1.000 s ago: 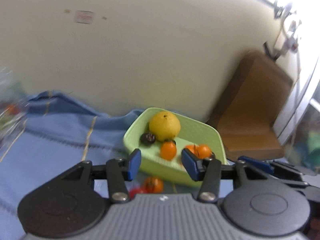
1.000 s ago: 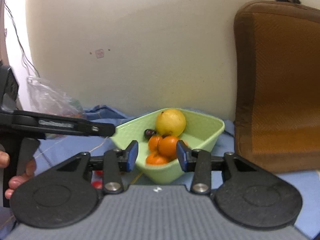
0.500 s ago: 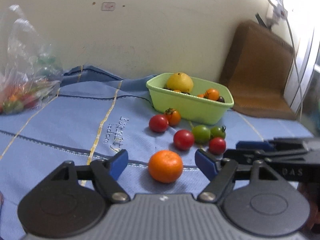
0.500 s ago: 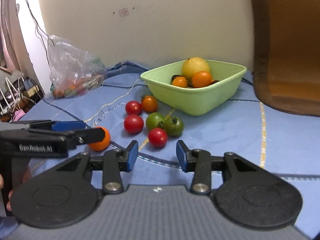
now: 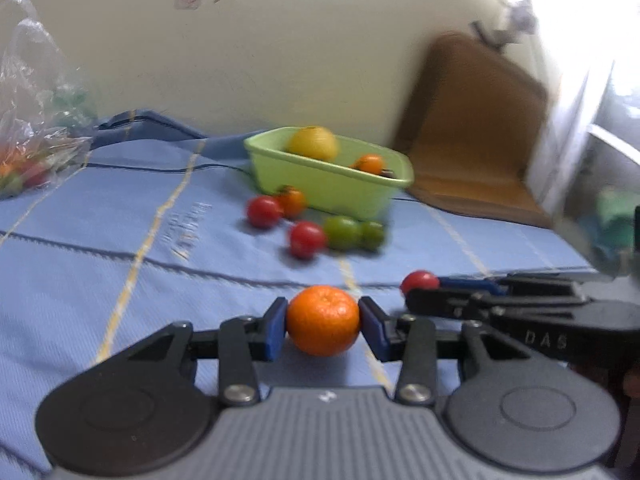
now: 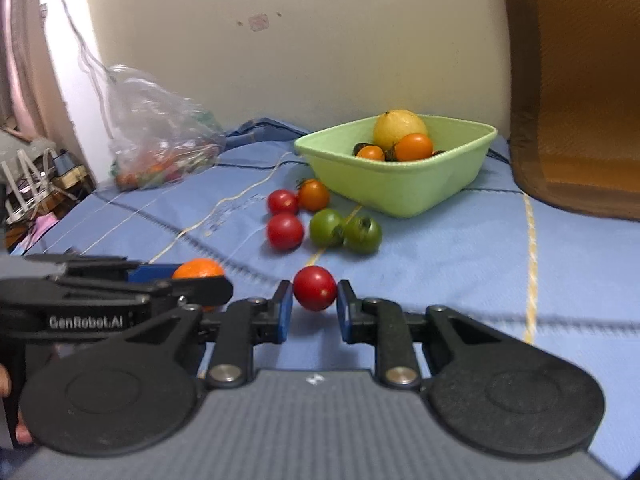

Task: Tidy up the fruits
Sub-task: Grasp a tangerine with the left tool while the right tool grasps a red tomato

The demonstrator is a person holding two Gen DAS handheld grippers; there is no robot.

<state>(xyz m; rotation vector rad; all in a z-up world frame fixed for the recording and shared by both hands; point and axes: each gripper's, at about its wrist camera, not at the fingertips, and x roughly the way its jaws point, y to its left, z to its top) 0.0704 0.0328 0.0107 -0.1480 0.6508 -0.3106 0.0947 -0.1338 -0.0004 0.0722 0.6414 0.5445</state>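
An orange mandarin [image 5: 323, 320] rests on the blue cloth between the blue pads of my left gripper [image 5: 323, 326]; its jaws are closing and both pads touch the fruit. My right gripper [image 6: 315, 304] is shut on a small red tomato [image 6: 315, 288] low over the cloth. The two grippers sit side by side, the left one [image 6: 180, 280] showing at the left of the right wrist view. Beyond them lie two red tomatoes [image 6: 285, 231], an orange one [image 6: 314, 195] and two green ones [image 6: 326, 227]. The green basin [image 6: 400, 192] holds a lemon [image 6: 400, 126] and small orange fruits.
A clear plastic bag [image 6: 160, 140] with more fruit lies at the back left against the wall. A brown cushion [image 6: 580, 100] leans at the right behind the basin. Clutter stands past the cloth's left edge [image 6: 36, 184].
Both grippers drew back from the basin and came down to the cloth. The left jaws widened, then closed around the mandarin. The right jaws closed on the red tomato.
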